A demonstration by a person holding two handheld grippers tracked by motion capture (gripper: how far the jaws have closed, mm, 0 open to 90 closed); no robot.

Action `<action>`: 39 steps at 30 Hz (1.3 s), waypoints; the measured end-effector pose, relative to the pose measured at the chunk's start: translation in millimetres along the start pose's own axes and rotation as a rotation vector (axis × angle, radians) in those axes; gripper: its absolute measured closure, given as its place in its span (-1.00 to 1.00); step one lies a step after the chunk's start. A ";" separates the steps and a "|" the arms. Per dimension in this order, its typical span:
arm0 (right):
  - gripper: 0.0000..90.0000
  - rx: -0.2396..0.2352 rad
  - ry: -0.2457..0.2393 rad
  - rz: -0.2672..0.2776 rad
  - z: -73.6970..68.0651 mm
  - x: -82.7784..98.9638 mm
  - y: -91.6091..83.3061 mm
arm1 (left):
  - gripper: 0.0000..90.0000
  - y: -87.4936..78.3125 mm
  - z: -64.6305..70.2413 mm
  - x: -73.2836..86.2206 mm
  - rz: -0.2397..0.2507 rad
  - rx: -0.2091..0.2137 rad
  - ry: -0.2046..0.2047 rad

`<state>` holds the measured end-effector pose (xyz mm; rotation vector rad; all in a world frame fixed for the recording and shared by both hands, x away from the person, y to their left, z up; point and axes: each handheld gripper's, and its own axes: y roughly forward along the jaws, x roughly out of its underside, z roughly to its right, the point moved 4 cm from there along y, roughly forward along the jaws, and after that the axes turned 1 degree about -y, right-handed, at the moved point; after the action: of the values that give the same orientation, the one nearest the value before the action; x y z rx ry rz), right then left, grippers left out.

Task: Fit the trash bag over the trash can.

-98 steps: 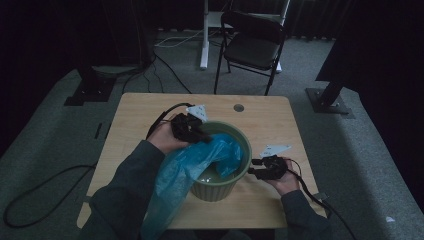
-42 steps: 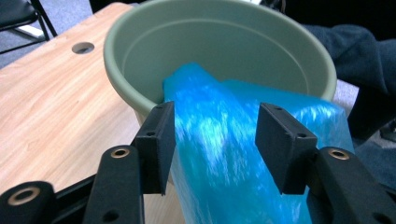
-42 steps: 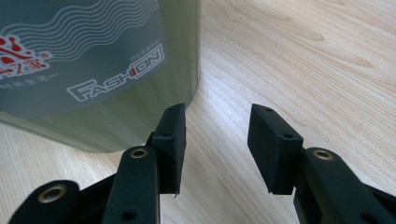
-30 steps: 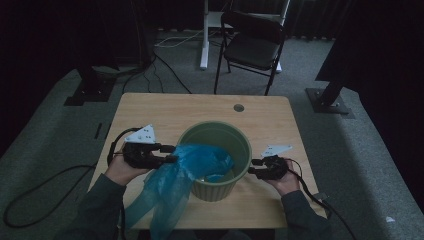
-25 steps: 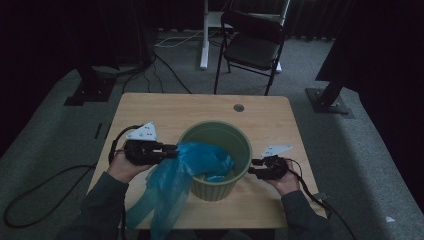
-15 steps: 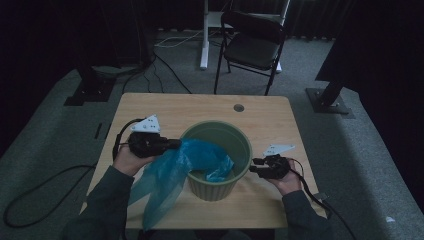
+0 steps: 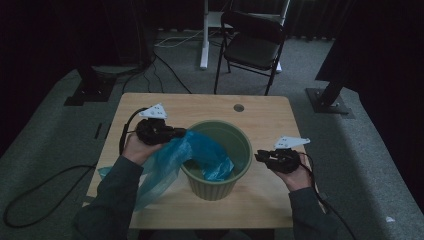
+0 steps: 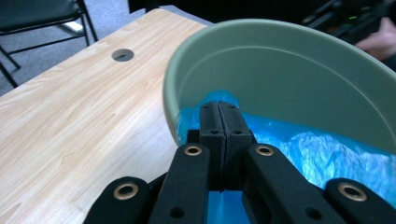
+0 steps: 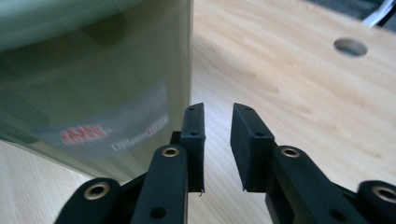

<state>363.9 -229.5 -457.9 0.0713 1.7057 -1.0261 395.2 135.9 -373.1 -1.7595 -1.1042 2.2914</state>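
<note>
1. The left gripper (image 7: 172, 134) sits at about nine o'clock of the green bin (image 7: 216, 186), its jaws pressed together on a fold of the blue plastic bag (image 7: 165, 165) right at the rim, as the left gripper view shows (image 8: 219, 122). To line the bin well, this pinch should carry the bag's mouth outward and down over the lip without letting go.
2. The bag lies half in the bin, half trailing off toward the table (image 7: 150, 112) edge at seven o'clock. The loose tail could snag on the sleeve or slip off the edge, so it wants gathering.
3. The bin stands near the table's centre, with bare wood toward twelve o'clock around the round hole (image 7: 238, 107).
4. The right gripper (image 7: 261, 156) hangs at three o'clock of the bin, jaws part-way apart and just closing with nothing between them (image 9: 212, 123). It probably means to steady the wall, though the dim picture leaves that unsure.
5. Room is open at three o'clock; the near edge is close.
</note>
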 end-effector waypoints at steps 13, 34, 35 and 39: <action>0.45 0.023 -0.049 0.122 -13.5 -47.0 -28.5 | 0.99 11.2 -1.5 -16.8 0.002 -0.032 -0.007; 0.24 -0.057 -0.182 0.115 -55.1 -93.9 -7.9 | 0.99 24.1 22.2 -42.0 0.031 -0.007 0.040; 0.26 -0.056 -0.185 0.115 -55.7 -95.9 -5.7 | 0.99 24.4 23.7 -43.0 0.032 -0.003 0.044; 0.46 -0.060 -0.200 0.106 -58.0 -104.6 3.7 | 0.99 25.6 30.1 -46.2 0.032 0.011 0.059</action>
<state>364.5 -144.5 -373.6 0.0192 1.5331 -0.8731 395.0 81.3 -346.3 -1.8415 -1.0590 2.2427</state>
